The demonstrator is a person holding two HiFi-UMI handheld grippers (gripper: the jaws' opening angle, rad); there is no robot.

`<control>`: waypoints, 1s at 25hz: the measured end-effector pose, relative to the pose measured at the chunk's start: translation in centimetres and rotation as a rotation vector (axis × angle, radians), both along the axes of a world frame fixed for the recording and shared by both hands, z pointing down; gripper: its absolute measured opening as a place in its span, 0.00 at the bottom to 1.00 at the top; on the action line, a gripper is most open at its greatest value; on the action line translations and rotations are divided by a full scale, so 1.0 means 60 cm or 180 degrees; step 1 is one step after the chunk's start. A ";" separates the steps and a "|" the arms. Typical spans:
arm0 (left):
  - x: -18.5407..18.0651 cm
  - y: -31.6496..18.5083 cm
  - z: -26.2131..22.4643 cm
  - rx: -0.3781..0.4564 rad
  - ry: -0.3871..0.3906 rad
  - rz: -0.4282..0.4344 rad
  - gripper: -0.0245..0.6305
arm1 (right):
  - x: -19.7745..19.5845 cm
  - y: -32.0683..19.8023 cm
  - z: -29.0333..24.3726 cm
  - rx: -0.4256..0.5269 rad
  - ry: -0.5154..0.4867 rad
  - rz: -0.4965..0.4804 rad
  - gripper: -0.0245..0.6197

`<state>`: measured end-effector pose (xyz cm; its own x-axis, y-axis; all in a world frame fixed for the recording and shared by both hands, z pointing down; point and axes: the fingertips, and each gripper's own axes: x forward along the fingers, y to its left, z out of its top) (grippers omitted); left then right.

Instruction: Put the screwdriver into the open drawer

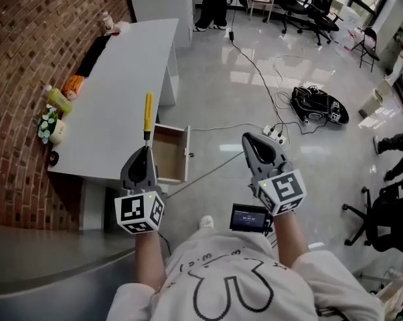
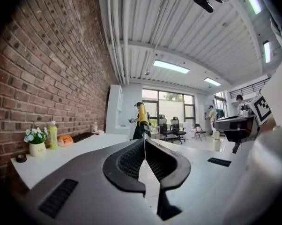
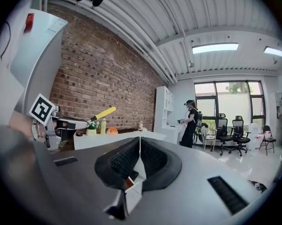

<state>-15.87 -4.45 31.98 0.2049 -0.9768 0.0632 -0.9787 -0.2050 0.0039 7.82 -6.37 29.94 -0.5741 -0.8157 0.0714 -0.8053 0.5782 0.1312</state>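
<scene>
While my left gripper (image 1: pixel 146 150) clamps the one screwdriver (image 1: pixel 148 111), my right gripper (image 1: pixel 250 140) is closed, empty, near one open drawer (image 1: pixel 171 154).

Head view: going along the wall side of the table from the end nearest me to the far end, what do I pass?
black ring → flower pot → green bottle → orange pack → long black thing → small bottle

No readable words or numbers, only black-and-white square markers (image 1: pixel 139 211) on cubes of left gripper (image 1: pixel 146 149) and right gripper (image 1: pixel 247 138), print on small screen (image 1: pixel 250 217) too tiny to read.
</scene>
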 end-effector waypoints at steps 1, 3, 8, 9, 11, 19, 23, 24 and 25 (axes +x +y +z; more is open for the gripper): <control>-0.004 -0.012 0.004 -0.0018 0.0004 0.0017 0.07 | -0.006 -0.012 0.005 -0.0022 0.0011 0.0016 0.07; -0.011 -0.032 0.012 -0.0052 0.0011 0.0050 0.07 | -0.015 -0.032 0.013 -0.0070 0.0037 0.0040 0.07; -0.027 -0.074 0.030 -0.0137 0.0041 0.0078 0.07 | -0.036 -0.069 0.029 -0.0179 0.0089 0.0026 0.07; -0.030 -0.082 0.035 -0.0156 0.0049 0.0070 0.07 | -0.039 -0.076 0.032 -0.0197 0.0102 0.0022 0.07; -0.037 -0.096 0.045 -0.0196 0.0065 0.0042 0.07 | -0.042 -0.092 0.040 -0.0234 0.0129 0.0015 0.07; -0.048 -0.159 0.088 -0.0404 0.0119 -0.0122 0.07 | -0.045 -0.181 0.072 -0.0397 0.0171 -0.0085 0.07; -0.044 -0.200 0.100 -0.0462 0.0148 -0.0247 0.07 | -0.045 -0.238 0.081 -0.0442 0.0170 -0.0208 0.07; -0.041 -0.211 0.100 -0.0465 0.0147 -0.0277 0.07 | -0.044 -0.252 0.082 -0.0448 0.0172 -0.0244 0.07; -0.039 -0.222 0.101 -0.0463 0.0150 -0.0311 0.07 | -0.042 -0.267 0.084 -0.0453 0.0176 -0.0279 0.07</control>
<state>-18.20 -17.77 38.01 0.1155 -0.9734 0.1979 -0.9920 -0.1029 0.0730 5.27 -22.38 34.99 -0.6345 -0.7422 0.2159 -0.7448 0.6617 0.0858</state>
